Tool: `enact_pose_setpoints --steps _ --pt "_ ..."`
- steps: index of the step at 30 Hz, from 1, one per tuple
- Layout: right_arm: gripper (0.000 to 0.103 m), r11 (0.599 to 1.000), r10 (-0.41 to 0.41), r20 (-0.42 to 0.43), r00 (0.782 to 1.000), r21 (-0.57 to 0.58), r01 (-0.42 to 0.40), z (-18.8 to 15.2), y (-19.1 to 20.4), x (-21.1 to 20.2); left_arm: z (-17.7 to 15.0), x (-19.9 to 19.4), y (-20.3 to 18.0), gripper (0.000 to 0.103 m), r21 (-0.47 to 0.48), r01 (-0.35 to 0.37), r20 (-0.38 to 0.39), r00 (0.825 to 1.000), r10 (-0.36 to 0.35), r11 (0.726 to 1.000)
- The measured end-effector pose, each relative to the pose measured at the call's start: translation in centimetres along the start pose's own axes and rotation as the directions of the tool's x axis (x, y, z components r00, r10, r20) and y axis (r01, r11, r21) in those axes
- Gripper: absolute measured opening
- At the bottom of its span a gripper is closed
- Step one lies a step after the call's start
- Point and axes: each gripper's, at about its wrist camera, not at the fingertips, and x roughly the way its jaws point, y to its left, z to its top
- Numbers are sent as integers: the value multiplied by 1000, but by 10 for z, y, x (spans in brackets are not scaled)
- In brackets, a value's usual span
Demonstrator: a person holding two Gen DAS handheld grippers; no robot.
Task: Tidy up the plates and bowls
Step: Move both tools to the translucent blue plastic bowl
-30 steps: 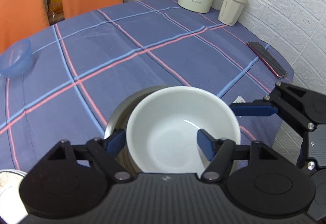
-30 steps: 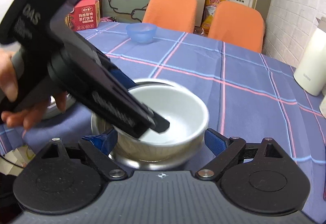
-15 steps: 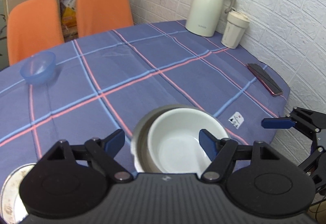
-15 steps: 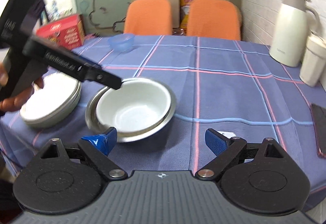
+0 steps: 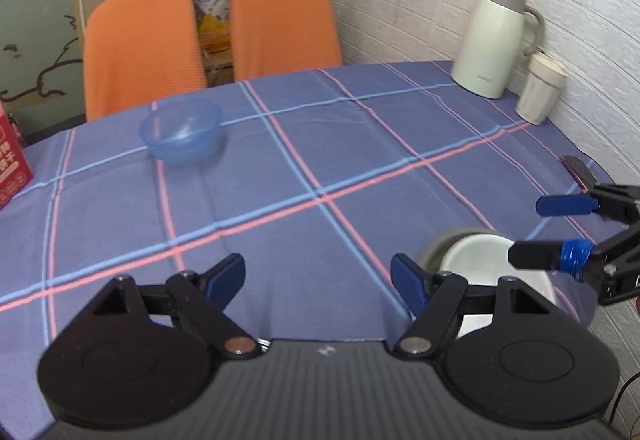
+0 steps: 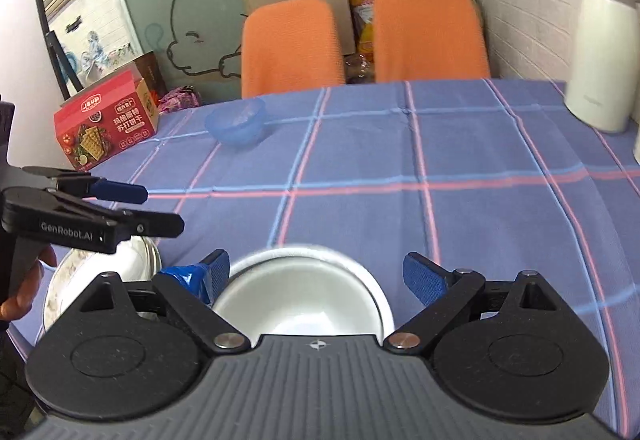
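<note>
On the left of the blue plaid tablecloth (image 6: 460, 144), beside the stacked plates (image 6: 136, 260), the left gripper (image 6: 164, 210) hovers with jaws spread wide and empty. Nearer the middle, toward the far edge, sits a blue bowl (image 5: 180, 134), well apart from the rest. At the near edge, the white bowl (image 6: 298, 298) rests nested in a metal bowl (image 5: 440, 246), directly below the right gripper (image 6: 316, 278), whose jaws gape wide, gripping nothing.

**Both your grippers open and empty**

Your left gripper (image 5: 318, 278) is held level with its blue-padded fingers (image 5: 224, 276) spread wide, gripping nothing. Your right gripper (image 6: 316, 280) is likewise parted and empty, pointing forward. Your left hand (image 6: 24, 292) wraps its gripper's handle at the frame edge.
</note>
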Motion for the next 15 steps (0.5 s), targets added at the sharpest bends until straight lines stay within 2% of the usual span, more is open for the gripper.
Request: enact_pose_setpoints --steps 6,11,15 --pt "81 996 32 13 999 -79 -31 54 22 41 14 10 42 74 -35 -44 -4 999 44 998" --pt "81 984 56 -18 998 -167 -58 89 45 88 33 28 85 74 -76 -95 -15 995 95 993" --pt "81 972 63 -61 996 -221 -75 103 57 130 61 44 124 74 -156 -84 8 996 86 984"
